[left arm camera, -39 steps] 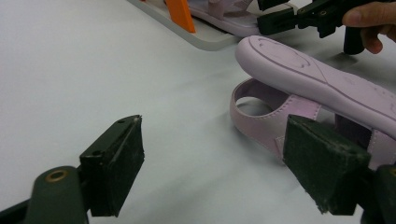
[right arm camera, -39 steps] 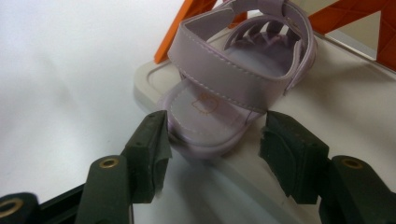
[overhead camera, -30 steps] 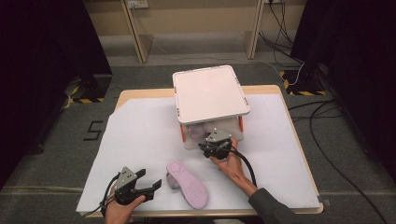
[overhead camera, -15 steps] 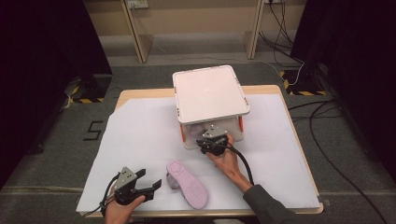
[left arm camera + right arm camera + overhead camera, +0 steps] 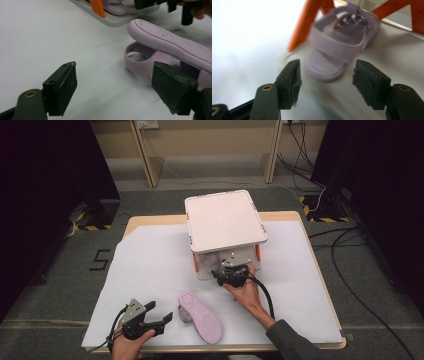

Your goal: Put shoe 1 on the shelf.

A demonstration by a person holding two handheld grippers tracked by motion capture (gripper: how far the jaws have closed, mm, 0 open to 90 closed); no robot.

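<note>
A lilac sandal (image 5: 200, 317) lies sole-up on the white paper near the table's front. In the left gripper view this sandal (image 5: 170, 45) is just ahead and to the right. My left gripper (image 5: 159, 320) (image 5: 115, 82) stands open beside its heel, touching nothing. A second lilac sandal (image 5: 337, 50) rests upright on the lower shelf of a white rack (image 5: 225, 220) with orange posts (image 5: 299, 27). My right gripper (image 5: 227, 272) (image 5: 325, 75) is open at the shelf's front edge, its jaws just short of that sandal's heel.
White paper (image 5: 150, 265) covers most of the wooden table (image 5: 320, 270). The rack stands at the back centre. The right gripper's cable (image 5: 265, 295) loops over the paper. Cables run over the floor on the far right.
My right gripper has edged slightly forward toward the rack's lower shelf. The left gripper and the sole-up sandal have stayed put.
</note>
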